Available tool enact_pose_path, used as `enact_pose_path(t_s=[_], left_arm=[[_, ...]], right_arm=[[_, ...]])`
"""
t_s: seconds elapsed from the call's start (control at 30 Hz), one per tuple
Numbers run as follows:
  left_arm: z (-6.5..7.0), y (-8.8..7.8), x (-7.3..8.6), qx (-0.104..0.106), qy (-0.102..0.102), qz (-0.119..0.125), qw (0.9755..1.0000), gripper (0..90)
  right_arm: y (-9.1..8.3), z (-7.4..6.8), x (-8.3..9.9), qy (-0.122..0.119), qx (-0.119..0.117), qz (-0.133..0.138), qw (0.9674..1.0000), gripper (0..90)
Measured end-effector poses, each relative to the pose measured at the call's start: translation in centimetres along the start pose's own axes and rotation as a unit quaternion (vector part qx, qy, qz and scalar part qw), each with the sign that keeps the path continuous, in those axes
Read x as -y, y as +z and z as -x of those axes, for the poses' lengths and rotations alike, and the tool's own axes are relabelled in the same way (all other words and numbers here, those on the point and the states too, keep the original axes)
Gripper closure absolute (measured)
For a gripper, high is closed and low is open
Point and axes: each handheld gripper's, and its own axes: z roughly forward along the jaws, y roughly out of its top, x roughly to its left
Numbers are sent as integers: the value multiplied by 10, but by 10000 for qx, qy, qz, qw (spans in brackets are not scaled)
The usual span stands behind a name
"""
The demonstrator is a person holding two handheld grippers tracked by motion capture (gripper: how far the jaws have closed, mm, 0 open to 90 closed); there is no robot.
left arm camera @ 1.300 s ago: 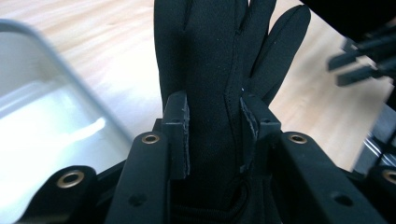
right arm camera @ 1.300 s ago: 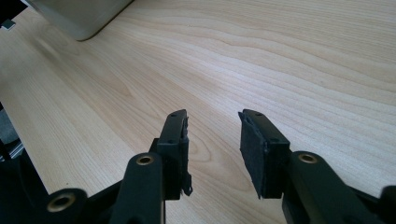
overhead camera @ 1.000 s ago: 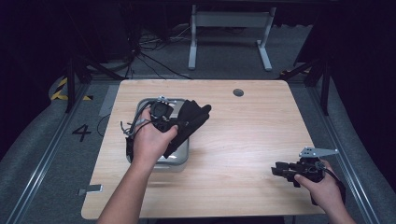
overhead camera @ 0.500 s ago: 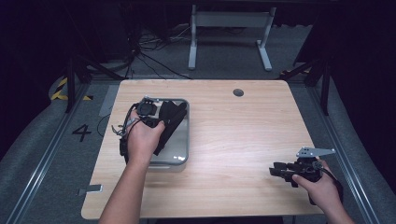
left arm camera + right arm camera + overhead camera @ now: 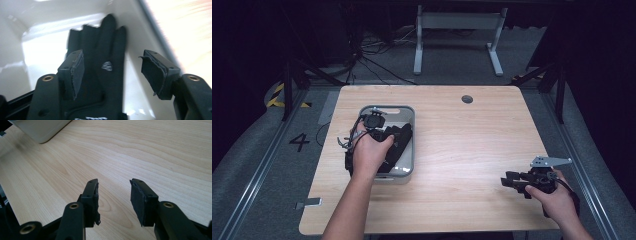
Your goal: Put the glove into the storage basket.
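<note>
I'm over the wooden table [image 5: 452, 150], working at the grey bin [image 5: 409, 145] near its left side, because that's where the black glove [image 5: 105, 75] belongs. It lies flat on the bin floor now, fingers toward the far wall. My left gripper [image 5: 112, 70] has just opened its jaws, pads clear either side of the glove. My right gripper [image 5: 113, 195] hangs parked, spread and empty, over bare wood.
</note>
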Motion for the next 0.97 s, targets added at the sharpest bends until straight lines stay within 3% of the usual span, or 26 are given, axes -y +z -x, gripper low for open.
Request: enact_pose_path(t_s=[0.23,0.5,0.6,0.67,0.97], left_arm=[[19,-31,12,281,435,131,9986,366],[43,-58,32,659,896,257,9935,355],[49,-65,40,831,888,423,9917,355],[52,-68,42,806,1020,362,9909,354],[55,-67,43,846,1094,291,9900,346]], right_arm=[[2,-1,0,-43,21,-22,10000,577],[4,-1,-2,-67,33,-19,10000,573],[5,-2,-2,-66,31,-22,10000,573],[5,-3,-2,-72,34,-20,10000,573],[3,-3,0,-90,31,-4,10000,573]])
